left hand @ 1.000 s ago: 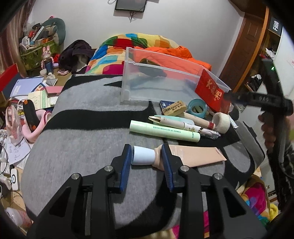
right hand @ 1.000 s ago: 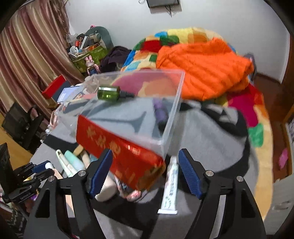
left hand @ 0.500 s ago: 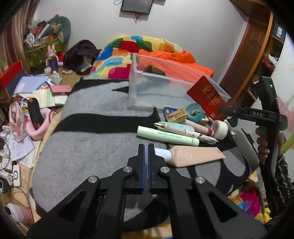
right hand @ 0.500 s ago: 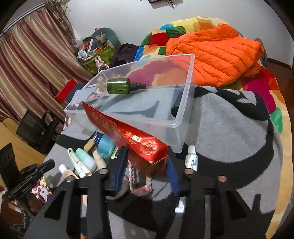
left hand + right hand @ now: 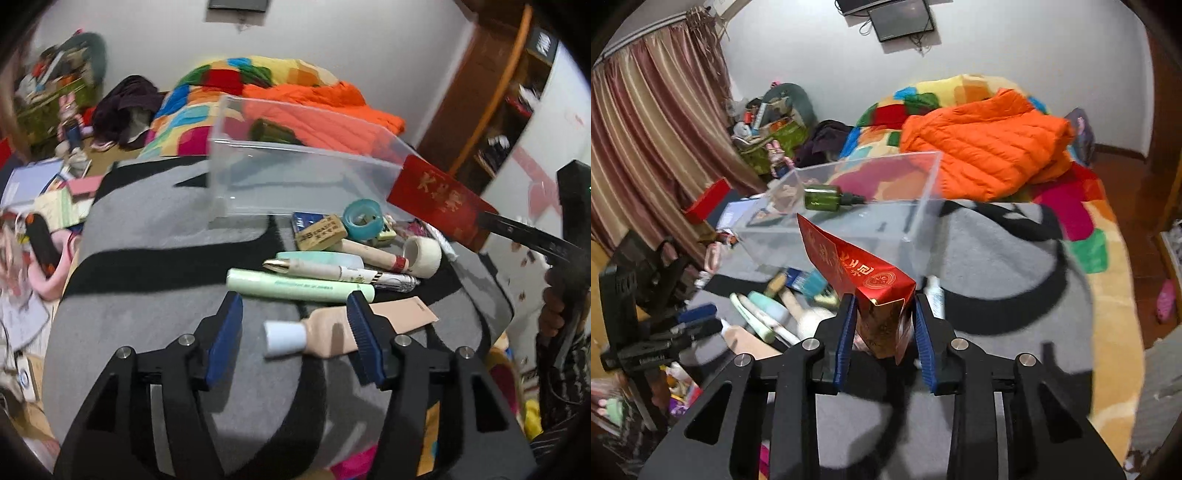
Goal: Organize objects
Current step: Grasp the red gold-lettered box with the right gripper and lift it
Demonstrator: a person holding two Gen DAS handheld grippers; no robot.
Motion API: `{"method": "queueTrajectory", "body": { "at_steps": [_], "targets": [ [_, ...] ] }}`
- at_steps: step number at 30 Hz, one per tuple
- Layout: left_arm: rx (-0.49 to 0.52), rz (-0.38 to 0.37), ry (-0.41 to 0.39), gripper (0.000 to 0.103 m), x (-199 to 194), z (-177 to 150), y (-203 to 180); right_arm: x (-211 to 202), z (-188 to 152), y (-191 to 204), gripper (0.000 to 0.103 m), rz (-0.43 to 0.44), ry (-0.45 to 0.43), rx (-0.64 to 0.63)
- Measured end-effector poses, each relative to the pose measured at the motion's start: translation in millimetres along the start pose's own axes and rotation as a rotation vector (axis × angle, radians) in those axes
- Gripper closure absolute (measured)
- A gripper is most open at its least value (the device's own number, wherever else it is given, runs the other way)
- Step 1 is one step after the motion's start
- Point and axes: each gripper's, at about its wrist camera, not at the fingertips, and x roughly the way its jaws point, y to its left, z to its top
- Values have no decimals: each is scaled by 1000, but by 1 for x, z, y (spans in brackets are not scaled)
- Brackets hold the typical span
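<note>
On the left, the left claw (image 5: 295,325) stands with its jaws apart over the grey and black blanket (image 5: 155,258), and the beige tube (image 5: 332,332) with its white cap lies between the blue pads, which do not press on it. Just beyond lie a pale green tube (image 5: 299,288), a pen with a gold tip (image 5: 314,266), a brown eraser (image 5: 322,235), a teal tape roll (image 5: 362,218) and a white tape roll (image 5: 423,254), all crowded close together in front of the clear plastic bin (image 5: 295,184). A green bottle (image 5: 827,197) lies inside the bin. To the right, the right claw (image 5: 884,325) is clamped on the end of the red packet (image 5: 857,266), held off the blanket in front of the bin's near wall.

A second ago the left jaws sat around the tube's neck, then closed on nothing behind it; they have just been opening again. The right jaws have just been closing, and the packet has come up from leaning on the bin.

Behind the blanket the bed carries a patchwork quilt (image 5: 886,110) and an orange jacket (image 5: 990,144). Striped curtains (image 5: 653,140) hang at the left, and a screen (image 5: 901,18) is fixed on the white wall.
</note>
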Motion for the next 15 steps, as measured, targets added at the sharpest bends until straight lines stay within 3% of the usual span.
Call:
{"method": "queueTrajectory", "body": {
  "at_steps": [5, 15],
  "targets": [
    [35, -43, 81, 44, 18, -5, -8, -6, -28, 1, 75, -47, 40, -21],
    [123, -63, 62, 44, -5, -40, -37, -1, -56, 21, 74, -55, 70, -106]
  ]
}}
